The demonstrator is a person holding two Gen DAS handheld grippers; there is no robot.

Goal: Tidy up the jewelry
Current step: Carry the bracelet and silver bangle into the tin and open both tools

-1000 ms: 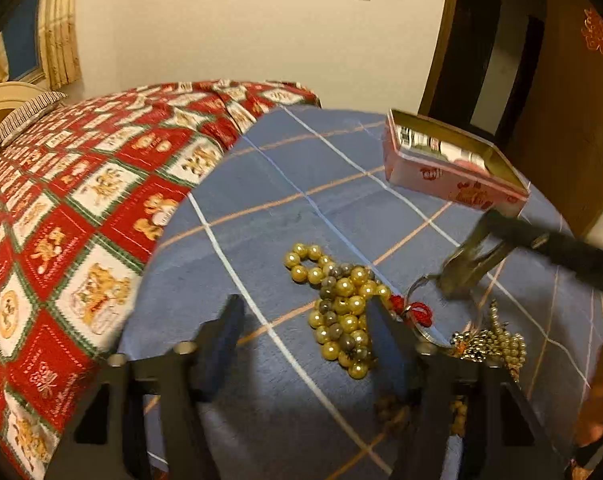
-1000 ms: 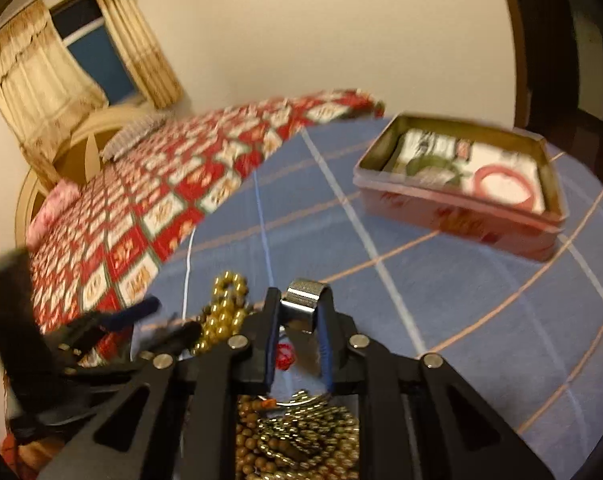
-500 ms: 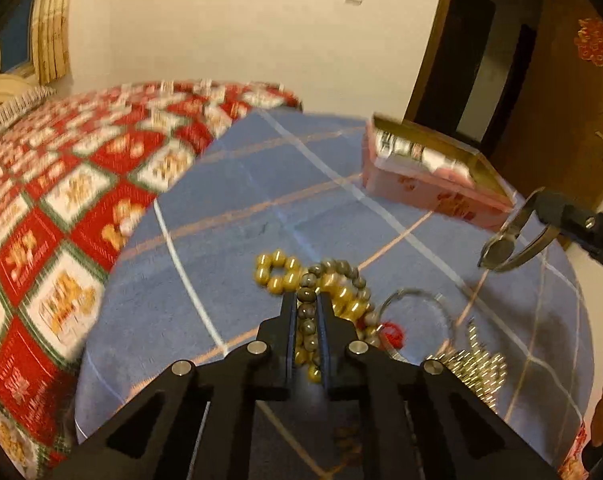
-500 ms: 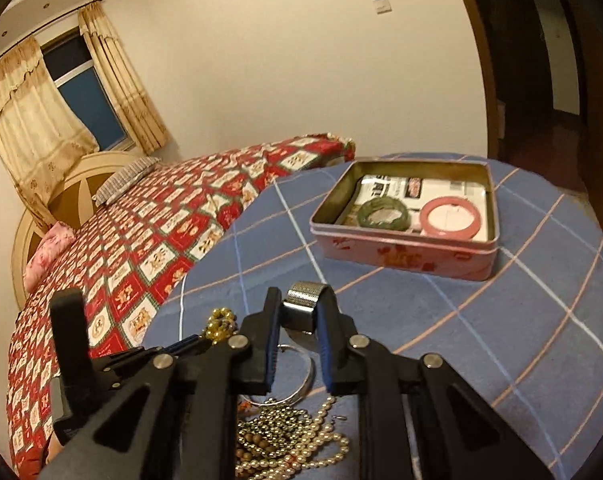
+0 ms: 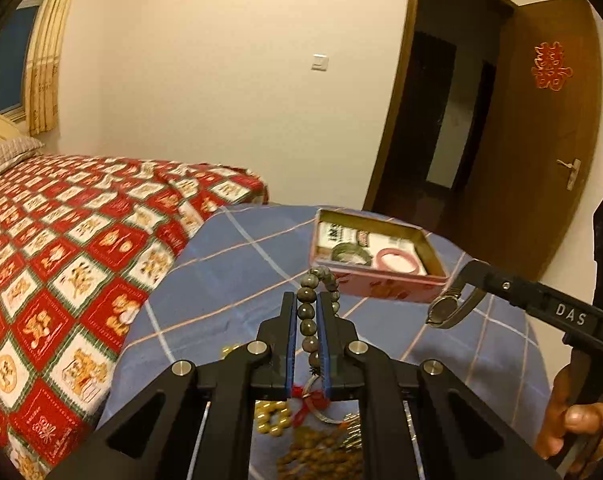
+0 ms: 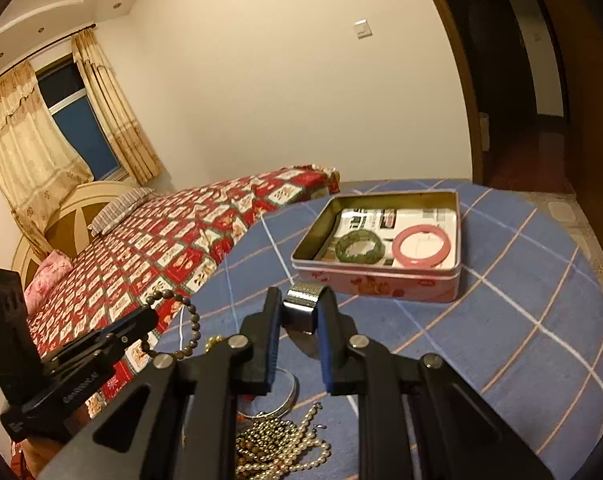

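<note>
- A bed (image 6: 173,240) with a red patterned cover lay at the left, next to a round desk (image 6: 521,320) under a blue checked cloth.
- The left tongs (image 5: 305,312) were clamped on a bracelet of grey-green beads (image 5: 307,316), held clear above the cloth, its loop hanging from the pads.
- Beneath both tongs a heap of jewelry (image 6: 277,444) lay on the cloth: yellow beads, brown beads, a pearl string and a silver bangle (image 6: 285,396).
- The right tongs (image 6: 299,312) gripped a metal watch (image 6: 301,304) by its silver band, raised off the desk.
- Farther right and beyond the tongs stood an open pink tin (image 6: 381,280), holding a green bangle (image 6: 359,246) and a pink bangle (image 6: 421,246) side by side.
</note>
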